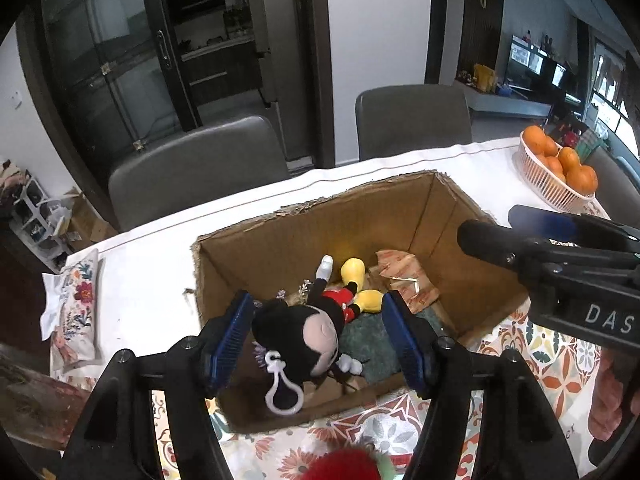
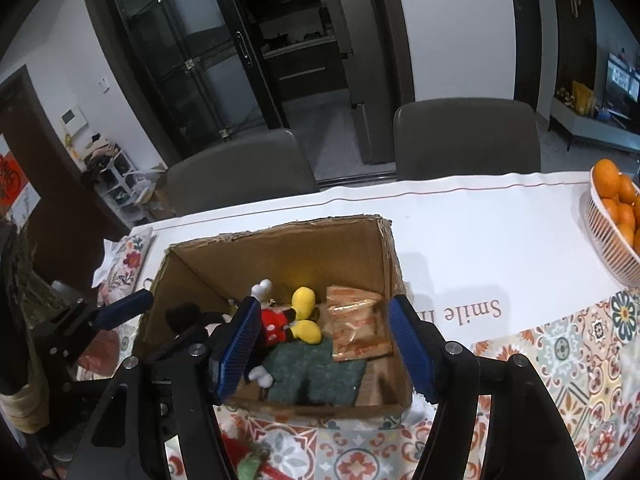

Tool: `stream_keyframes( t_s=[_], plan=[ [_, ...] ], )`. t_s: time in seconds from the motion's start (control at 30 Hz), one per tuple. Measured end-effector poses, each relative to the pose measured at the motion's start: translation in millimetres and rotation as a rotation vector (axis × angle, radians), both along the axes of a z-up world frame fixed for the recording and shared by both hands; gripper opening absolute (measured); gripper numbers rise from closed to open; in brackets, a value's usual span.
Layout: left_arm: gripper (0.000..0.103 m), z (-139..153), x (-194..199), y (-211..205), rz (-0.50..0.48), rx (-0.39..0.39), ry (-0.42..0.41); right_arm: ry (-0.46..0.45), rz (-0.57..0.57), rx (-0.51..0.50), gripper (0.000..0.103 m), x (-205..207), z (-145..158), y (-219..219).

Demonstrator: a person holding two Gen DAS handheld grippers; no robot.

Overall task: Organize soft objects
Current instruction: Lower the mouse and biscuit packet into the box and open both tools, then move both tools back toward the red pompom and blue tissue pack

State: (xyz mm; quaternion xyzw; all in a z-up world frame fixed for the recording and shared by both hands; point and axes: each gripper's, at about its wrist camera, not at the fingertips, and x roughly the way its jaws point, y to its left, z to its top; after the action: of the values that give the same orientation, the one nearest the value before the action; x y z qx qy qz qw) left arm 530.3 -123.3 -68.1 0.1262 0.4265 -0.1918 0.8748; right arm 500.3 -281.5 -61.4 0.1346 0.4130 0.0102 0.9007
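Observation:
An open cardboard box (image 1: 288,232) stands on the table, also in the right wrist view (image 2: 280,240). Inside lie a Mickey Mouse plush (image 1: 316,324) (image 2: 280,320) with a white key clip, a dark green cloth (image 1: 368,344) (image 2: 316,368) and an orange snack packet (image 1: 408,276) (image 2: 356,328). My left gripper (image 1: 320,340) is open above the box, its pads either side of the plush, not touching it. My right gripper (image 2: 324,348) is open and empty over the box; it also shows in the left wrist view (image 1: 492,228). A red and green plush (image 1: 348,464) (image 2: 248,460) lies in front of the box.
A white basket of oranges (image 1: 560,164) (image 2: 612,208) stands at the far right. A floral pillow (image 1: 78,304) (image 2: 128,264) lies at the table's left end. Two grey chairs (image 1: 200,160) stand behind the table. A patterned tablecloth (image 2: 560,360) covers the near side.

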Motion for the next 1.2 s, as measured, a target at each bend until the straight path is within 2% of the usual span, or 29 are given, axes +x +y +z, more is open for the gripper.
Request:
stream_keyframes(
  t_s=[0.63, 0.93, 1.2],
  plan=[
    [0.075, 29, -60, 35, 0.060, -0.020, -0.053, -0.107, 0.013, -0.081, 0.067, -64, 46, 30],
    [0.079, 34, -91, 52, 0.075, -0.037, -0.070, -0.113, 0.004, -0.096, 0.067, -93, 48, 43],
    [0.080, 28, -113, 63, 0.073, -0.051, -0.062, -0.086, -0.033, -0.084, 0.067, -117, 39, 49]
  ],
)
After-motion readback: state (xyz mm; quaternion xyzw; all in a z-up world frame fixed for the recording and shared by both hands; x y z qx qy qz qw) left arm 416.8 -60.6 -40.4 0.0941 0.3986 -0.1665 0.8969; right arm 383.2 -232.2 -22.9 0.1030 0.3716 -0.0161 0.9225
